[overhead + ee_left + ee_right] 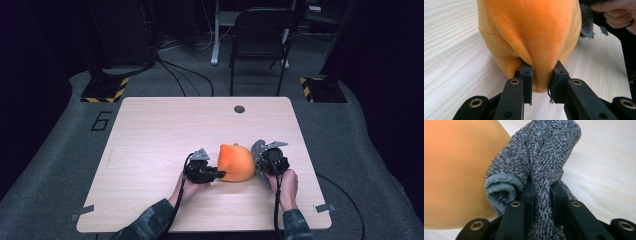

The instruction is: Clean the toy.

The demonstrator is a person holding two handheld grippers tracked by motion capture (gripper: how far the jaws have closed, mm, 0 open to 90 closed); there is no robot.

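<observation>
here the grey sock stands upright, pinched.

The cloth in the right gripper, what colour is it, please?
Mottled grey cloth, best seen in the right gripper view.

place: recording lab | signs: hazard-taped stand bases flanking the table, cables trailing across grey floor, black curtains hanging around

Left claw: held low in the left hand, pointing right, jaws pinched nearly closed. Right claw: held in the right hand, pointing left and forward, jaws clamped nearly closed. Both forearms enter from below.
</observation>
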